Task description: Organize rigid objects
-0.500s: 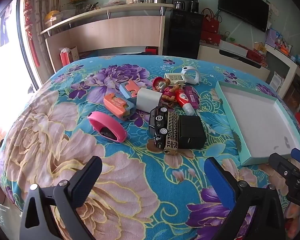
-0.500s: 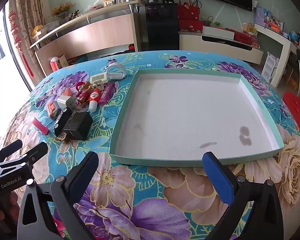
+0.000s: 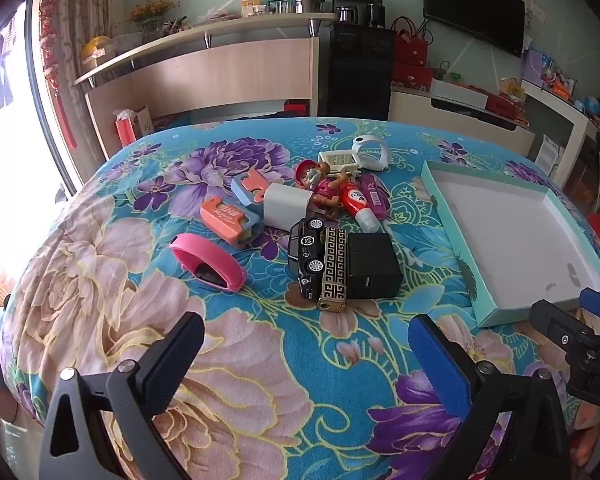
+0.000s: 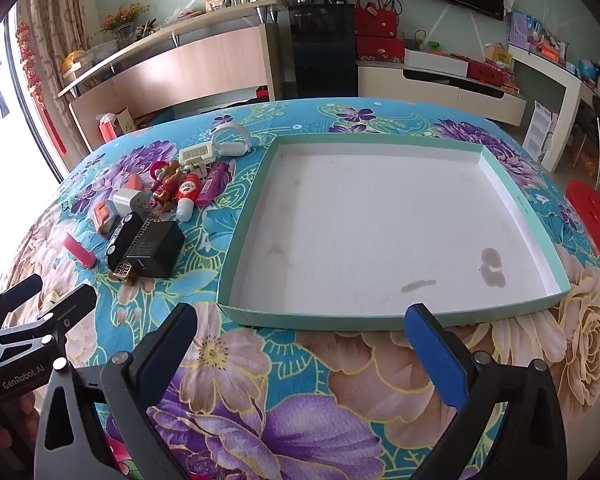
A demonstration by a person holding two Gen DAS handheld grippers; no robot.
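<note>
A pile of small rigid objects lies on the floral cloth: a pink band, an orange clip, a white cube, a black toy car, a black charger block, a doll figure, a red tube and a white band. A shallow teal box lid with a white inside sits to their right, with nothing in it. My left gripper is open and empty, short of the pile. My right gripper is open and empty at the lid's near edge.
The table is covered by a blue floral cloth and its near edge is close under both grippers. A red stool stands off the table's right side. Shelves and cabinets line the far wall.
Both grippers have hardly moved; the left view has shifted slightly. Nothing on the table has moved.
</note>
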